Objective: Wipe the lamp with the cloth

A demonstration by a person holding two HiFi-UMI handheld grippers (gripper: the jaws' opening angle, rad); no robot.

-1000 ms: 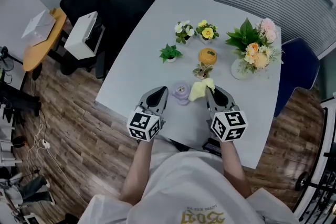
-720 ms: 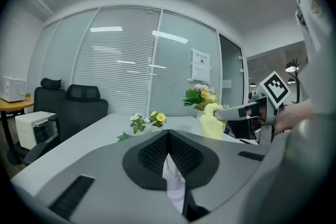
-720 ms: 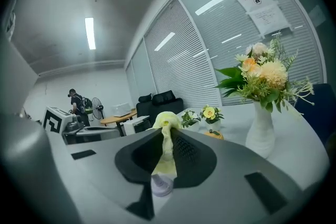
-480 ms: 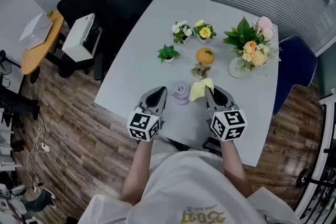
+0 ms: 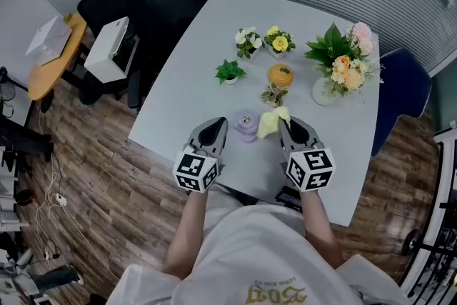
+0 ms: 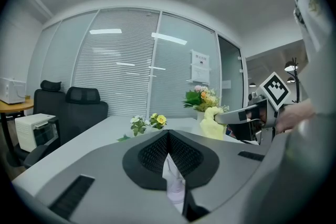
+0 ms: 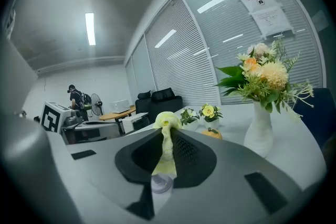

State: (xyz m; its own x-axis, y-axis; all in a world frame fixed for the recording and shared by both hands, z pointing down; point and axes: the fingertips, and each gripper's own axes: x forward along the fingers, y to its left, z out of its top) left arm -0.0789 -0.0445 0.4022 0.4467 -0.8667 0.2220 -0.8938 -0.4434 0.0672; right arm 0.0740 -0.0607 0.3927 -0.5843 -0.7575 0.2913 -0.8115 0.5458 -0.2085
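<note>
Beyond the small round lilac lamp (image 5: pixel 247 125) on the grey bench (image 5: pixel 193 75), one white vase (image 5: pixel 323 95) holds a bouquet (image 5: pixel 346 61) and three small pots (image 5: pixel 232 81) hold plants (image 5: pixel 249 41). The right tool (image 5: pixel 284 124) pinches the one yellow cloth (image 5: pixel 270 123) just beside the lamp; the left tool (image 5: pixel 218 126), on the lamp's other side, is closed tight.

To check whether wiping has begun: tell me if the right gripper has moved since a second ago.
No. The right gripper keeps its place beside the lamp, with the cloth pinched.
</note>
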